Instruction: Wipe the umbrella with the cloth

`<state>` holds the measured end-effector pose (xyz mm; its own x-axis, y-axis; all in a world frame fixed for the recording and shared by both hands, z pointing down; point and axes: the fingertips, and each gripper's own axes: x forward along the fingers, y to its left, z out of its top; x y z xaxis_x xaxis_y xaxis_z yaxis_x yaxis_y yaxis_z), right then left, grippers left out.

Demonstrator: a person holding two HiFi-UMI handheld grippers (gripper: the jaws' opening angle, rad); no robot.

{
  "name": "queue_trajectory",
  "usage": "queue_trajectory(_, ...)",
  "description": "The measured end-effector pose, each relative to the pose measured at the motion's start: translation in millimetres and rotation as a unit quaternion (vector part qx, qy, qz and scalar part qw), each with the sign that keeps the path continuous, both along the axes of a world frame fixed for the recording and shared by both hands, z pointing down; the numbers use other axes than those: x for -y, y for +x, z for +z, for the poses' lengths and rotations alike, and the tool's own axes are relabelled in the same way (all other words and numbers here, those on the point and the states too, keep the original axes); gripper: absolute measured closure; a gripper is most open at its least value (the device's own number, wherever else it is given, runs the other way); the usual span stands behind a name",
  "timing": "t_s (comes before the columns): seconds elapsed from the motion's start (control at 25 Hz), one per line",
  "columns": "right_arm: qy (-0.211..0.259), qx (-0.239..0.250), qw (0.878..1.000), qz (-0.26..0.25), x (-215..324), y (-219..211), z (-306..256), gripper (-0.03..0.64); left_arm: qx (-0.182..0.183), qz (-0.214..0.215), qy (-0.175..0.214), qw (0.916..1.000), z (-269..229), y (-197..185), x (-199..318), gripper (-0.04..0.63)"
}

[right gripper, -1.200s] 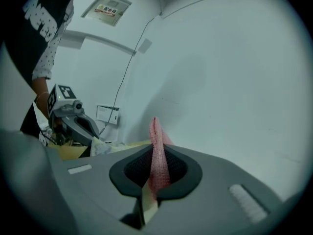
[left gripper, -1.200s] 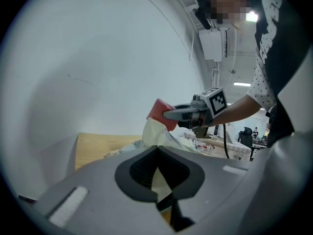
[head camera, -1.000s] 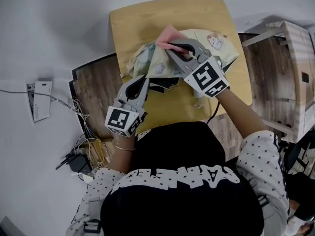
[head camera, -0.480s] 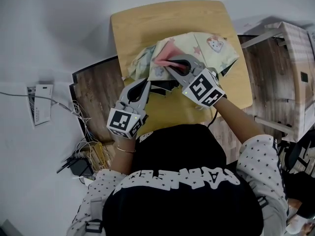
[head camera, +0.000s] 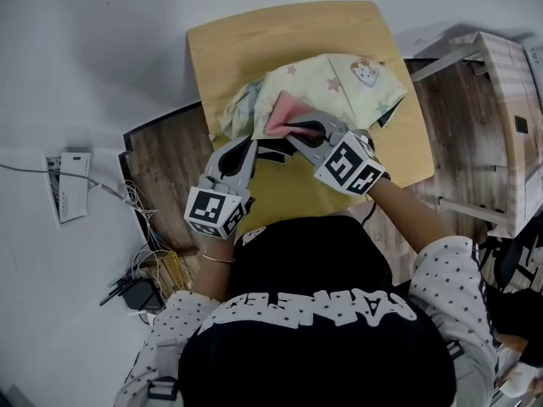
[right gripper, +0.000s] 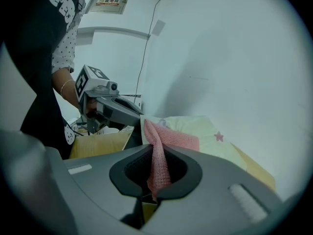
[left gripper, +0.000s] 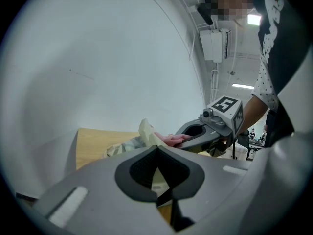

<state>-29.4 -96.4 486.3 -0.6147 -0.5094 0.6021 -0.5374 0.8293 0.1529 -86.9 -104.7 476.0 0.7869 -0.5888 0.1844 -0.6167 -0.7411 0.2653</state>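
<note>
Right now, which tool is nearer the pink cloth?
Right. The right tool is clamped on the pink cloth atop the umbrella; the left tool pinches the umbrella's edge beside it.

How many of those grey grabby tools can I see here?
2. The left tool is shut on the umbrella's near edge, over the wooden table. The right tool is beside it, pinching the pink cloth that lies on the umbrella. None seem hidden.

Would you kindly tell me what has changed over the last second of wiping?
The right hand-held gripper, clamped on the pink cloth, drew it across the umbrella toward the person. The left hand-held gripper stayed shut on the umbrella's near edge; the table did not shift.
</note>
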Motion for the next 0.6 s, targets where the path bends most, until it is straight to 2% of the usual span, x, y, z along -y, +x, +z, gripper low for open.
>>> queue_trajectory(0.2, -0.012, 0.003, 1.000, -0.018, -16.9, -5.1, -0.8, 0.581, -0.003, -0.001, 0.002, 1.0000, -0.5, -1.6, -1.6, 0.594)
queue_trajectory(0.36, -0.012, 0.029, 0.999, -0.015, -21.7, -1.6, -13.2, 0.581, -0.003, -0.001, 0.003, 1.0000, -0.3, -1.7, -2.1, 0.594)
queue_trajectory(0.48, 0.005, 0.058, 0.998, 0.006, -16.1, 10.6, -32.6, 0.583, 0.001, -0.004, 0.004, 1.0000, 1.5, -1.6, -2.0, 0.594)
queue_trajectory(0.6, 0.038, 0.067, 0.997, 0.019, -3.6, 28.2, -54.5, 0.583, 0.003, -0.009, 0.003, 0.9999, 2.1, -0.6, -2.0, 0.594)
